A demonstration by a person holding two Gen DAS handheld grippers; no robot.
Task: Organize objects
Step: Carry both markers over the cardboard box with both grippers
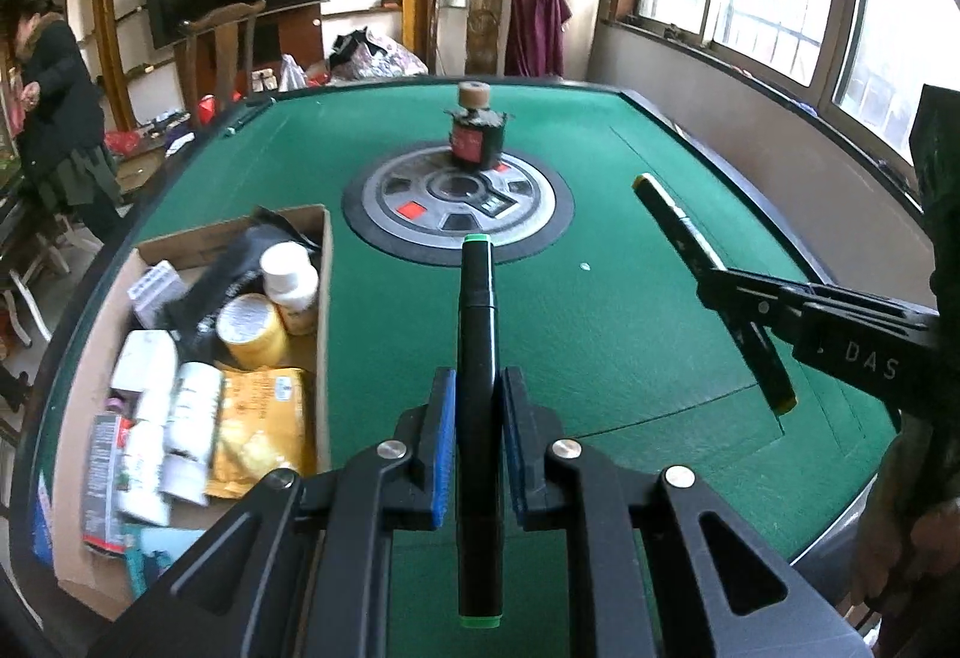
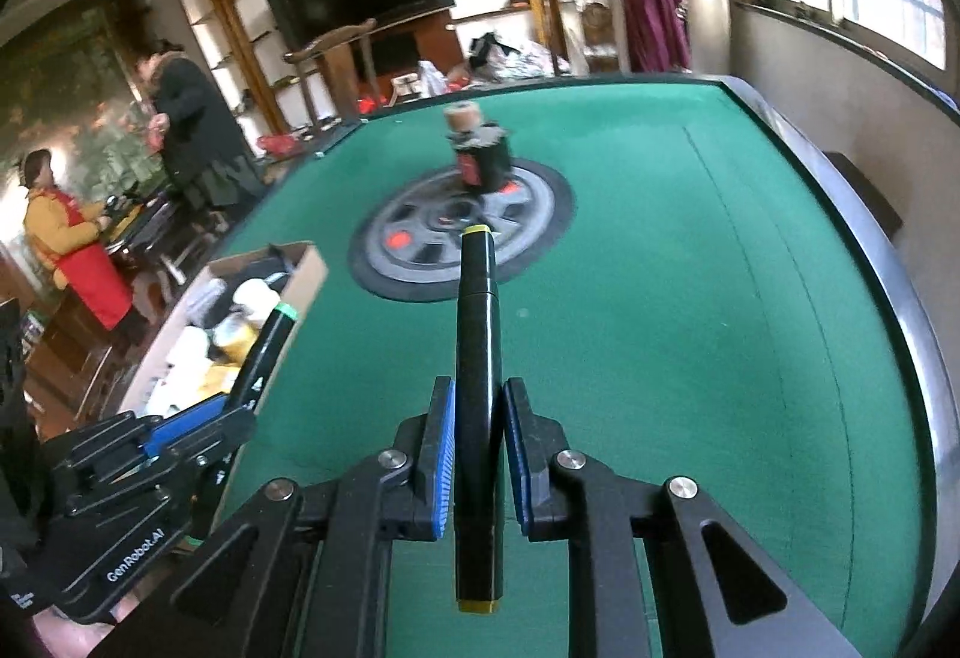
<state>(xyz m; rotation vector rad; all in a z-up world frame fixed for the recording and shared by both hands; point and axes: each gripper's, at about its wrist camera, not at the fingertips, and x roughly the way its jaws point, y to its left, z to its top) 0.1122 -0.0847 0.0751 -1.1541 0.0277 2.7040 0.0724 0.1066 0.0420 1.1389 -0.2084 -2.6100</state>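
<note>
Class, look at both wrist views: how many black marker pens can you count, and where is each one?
2. The black marker pen with green end caps is clamped in the left gripper; the black marker pen with yellow end caps is clamped in the right gripper. More may be hidden in the cardboard box.
</note>
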